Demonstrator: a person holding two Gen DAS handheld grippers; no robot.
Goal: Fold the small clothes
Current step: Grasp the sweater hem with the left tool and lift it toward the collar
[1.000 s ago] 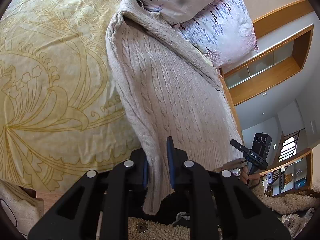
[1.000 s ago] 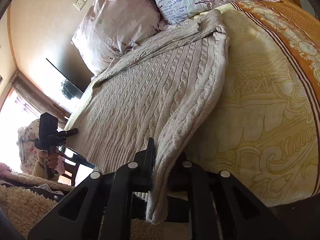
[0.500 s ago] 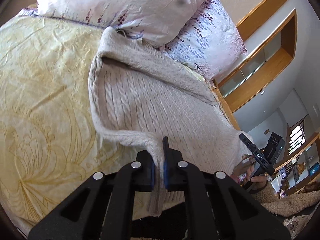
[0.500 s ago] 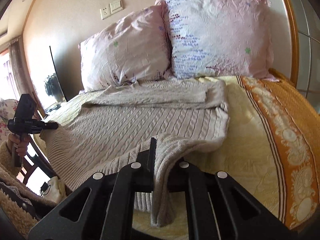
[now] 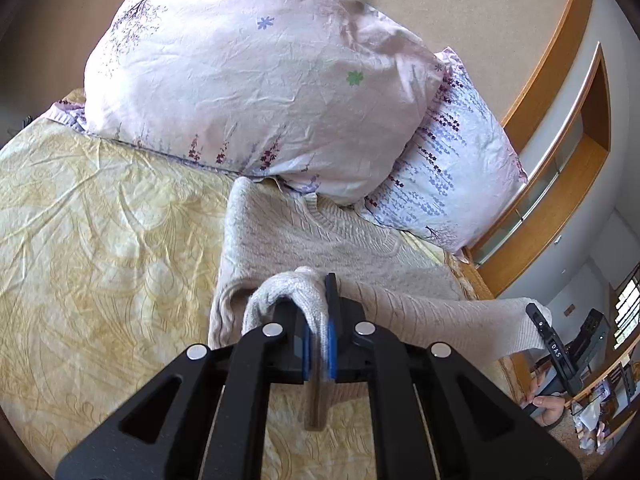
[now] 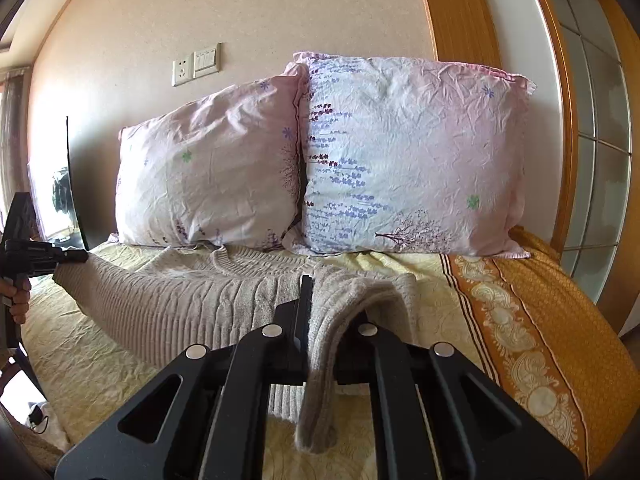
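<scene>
A beige cable-knit sweater (image 5: 320,240) lies on the bed with its neck toward the pillows. Its ribbed hem is lifted off the bedspread and stretched between both grippers. My left gripper (image 5: 316,316) is shut on one hem corner, and cloth drapes over its left finger. My right gripper (image 6: 326,320) is shut on the other hem corner of the sweater (image 6: 192,292), a fold hanging below the jaws. Each gripper shows in the other's view: the right gripper (image 5: 540,320) at the far right, the left gripper (image 6: 74,257) at the far left, both with cloth at their tips.
Two pink and lilac flowered pillows (image 6: 208,168) (image 6: 412,160) lean on the wall just beyond the sweater. A yellow patterned bedspread (image 5: 100,240) covers the bed, with an orange border (image 6: 540,320) on the right. A wooden-framed glass partition (image 6: 592,140) stands beside it.
Both grippers have closed on the hem, risen from the bed's edge and carried it toward the pillows. The sweater's lower part now hangs lifted over its upper part.
</scene>
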